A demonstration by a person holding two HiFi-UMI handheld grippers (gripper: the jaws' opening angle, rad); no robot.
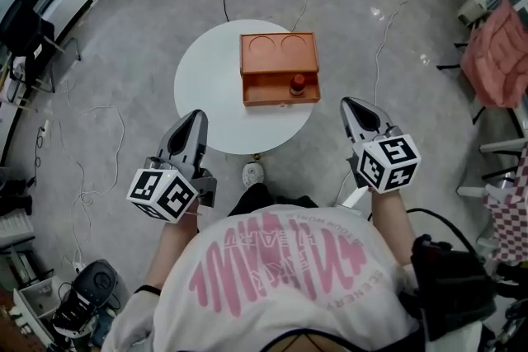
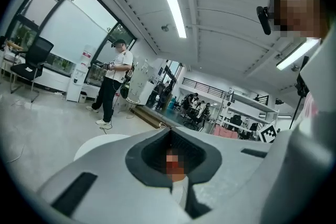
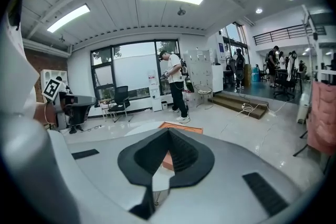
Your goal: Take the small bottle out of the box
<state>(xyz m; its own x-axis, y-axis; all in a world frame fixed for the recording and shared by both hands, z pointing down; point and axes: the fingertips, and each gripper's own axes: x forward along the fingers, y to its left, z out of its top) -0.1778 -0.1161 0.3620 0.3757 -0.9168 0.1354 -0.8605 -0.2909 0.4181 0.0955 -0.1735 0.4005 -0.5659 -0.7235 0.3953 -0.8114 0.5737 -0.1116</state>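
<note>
Here, the small bottle (image 1: 298, 84) is being kept upright in the front compartment of the orange box (image 1: 247, 70) on the round white table (image 1: 206, 70). The left gripper (image 1: 195, 118) and right gripper (image 1: 350, 105) are being held shut and empty at the table's near edge, with only bare tabletop between them and the box, and cables (image 1: 223, 4) are being trailed across the floor around it.

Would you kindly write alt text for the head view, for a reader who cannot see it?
Seen from above, an open orange box sits on a round white table, a small red-capped bottle in its near compartment. Nearer the camera, the person's left gripper and right gripper are both shut and empty.
</note>
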